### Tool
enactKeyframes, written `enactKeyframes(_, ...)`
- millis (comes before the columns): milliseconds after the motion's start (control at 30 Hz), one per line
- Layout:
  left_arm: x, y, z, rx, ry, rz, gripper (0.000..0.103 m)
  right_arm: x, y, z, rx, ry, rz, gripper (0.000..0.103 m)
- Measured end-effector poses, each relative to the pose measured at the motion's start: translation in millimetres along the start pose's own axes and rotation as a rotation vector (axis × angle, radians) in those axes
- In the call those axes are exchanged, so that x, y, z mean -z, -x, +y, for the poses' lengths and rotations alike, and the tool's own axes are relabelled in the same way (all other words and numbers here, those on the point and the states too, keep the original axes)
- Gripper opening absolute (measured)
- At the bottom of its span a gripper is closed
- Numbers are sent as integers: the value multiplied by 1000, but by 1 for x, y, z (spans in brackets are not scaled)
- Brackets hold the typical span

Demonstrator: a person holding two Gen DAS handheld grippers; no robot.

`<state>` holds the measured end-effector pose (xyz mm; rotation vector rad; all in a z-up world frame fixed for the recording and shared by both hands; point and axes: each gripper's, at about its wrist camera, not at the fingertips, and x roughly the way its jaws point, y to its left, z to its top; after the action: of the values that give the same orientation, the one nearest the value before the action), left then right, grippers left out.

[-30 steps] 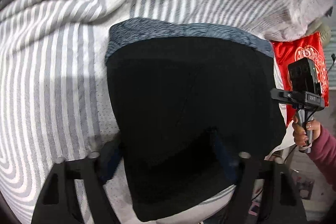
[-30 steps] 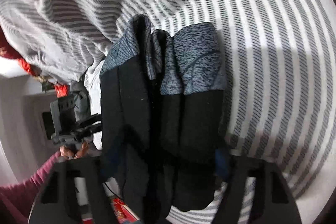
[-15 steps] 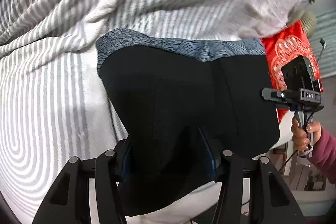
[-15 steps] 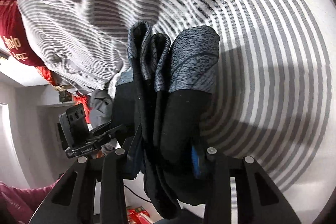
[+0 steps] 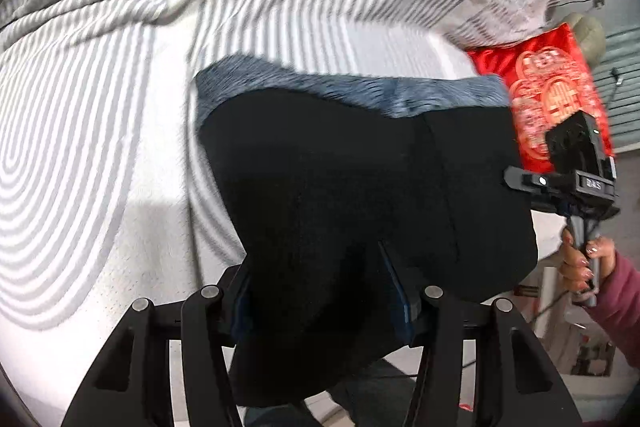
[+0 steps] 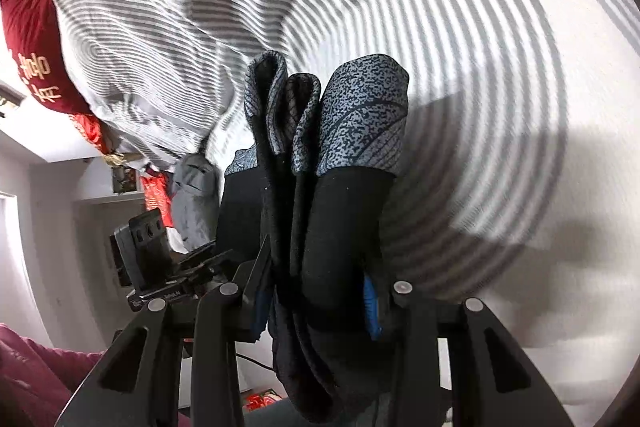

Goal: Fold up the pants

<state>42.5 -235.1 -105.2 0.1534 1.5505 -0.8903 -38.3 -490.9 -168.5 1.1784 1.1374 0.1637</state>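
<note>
The folded pants (image 5: 360, 187) are black with a blue-grey patterned waistband and hang lifted above the striped bed. My left gripper (image 5: 324, 291) is shut on one end of the bundle, its blue pads pressing the black cloth. My right gripper (image 6: 316, 299) is shut on the other end, where several folded layers (image 6: 320, 155) stand up between its fingers. The left wrist view shows the right gripper's body (image 5: 576, 171) with a hand (image 5: 580, 263) at the far right. The left gripper's body (image 6: 156, 259) shows in the right wrist view at lower left.
A white and grey striped sheet (image 5: 100, 147) covers the bed, with a bunched striped duvet (image 6: 132, 27) at its far side. Red cushions (image 5: 552, 83) lie by the duvet. A pink sleeve (image 6: 36, 367) is at lower left. The room floor lies past the bed's edge.
Both grippers closed onto the pants and lifted the bundle off the sheet. The pants now hang higher, and the bed has slid away beneath them.
</note>
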Motion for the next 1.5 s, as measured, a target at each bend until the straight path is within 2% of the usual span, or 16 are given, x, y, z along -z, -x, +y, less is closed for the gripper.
enactKeyframes(133, 6, -7, 8, -123, 6, -26, 59, 10, -2, -26, 13, -66, -38, 43)
enactKeyframes(167, 6, -8, 10, -147, 17, -27, 63, 11, -2, -28, 34, -78, -42, 50)
enactKeyframes(200, 5, -9, 8, -173, 25, -31, 73, 12, -2, -28, 69, -85, -47, 58)
enactKeyframes(333, 6, 4, 8, -246, 29, -72, 74, 14, 8, -25, 152, -109, -66, 74)
enactKeyframes(367, 6, 9, 7, -265, 24, -84, 74, 16, 13, -21, 187, -112, -79, 82)
enactKeyframes(467, 3, 23, -7, -305, -7, -127, 74, 20, 27, -9, 316, -109, -119, 83)
enactKeyframes(567, -1, 30, -19, -305, -41, -152, 74, 24, 39, 12, 377, -70, -181, 82)
enactKeyframes(633, -5, 33, -22, -307, -67, -159, 74, 25, 42, 30, 365, -25, -211, 76)
enactKeyframes(700, -13, 32, -29, -299, -84, -163, 74, 22, 38, 49, 347, 20, -218, 54)
enactKeyframes(800, -23, 18, -36, -304, -90, -147, 74, 13, 20, 65, 349, 67, -195, 37)
enactKeyframes(933, -22, -1, -37, -323, -89, -118, 74, 9, -2, 68, 422, 87, -164, 35)
enactKeyframes(1033, -16, -21, -33, -371, -101, -92, 74, 14, -16, 60, 501, 112, -132, 33)
enactKeyframes(1233, -13, -28, -30, -376, -92, -88, 79, 13, -20, 45, 494, 91, -128, 31)
enactKeyframes(1333, -13, -25, -32, -387, -72, -73, 79, 15, -16, 53, 495, 80, -124, 40)
enactKeyframes(1400, -11, -22, -34, -400, -72, -66, 79, 20, -14, 63, 510, 87, -128, 66)
enactKeyframes(1500, -4, -15, -40, -417, -73, -53, 79, 35, -15, 79, 529, 103, -133, 71)
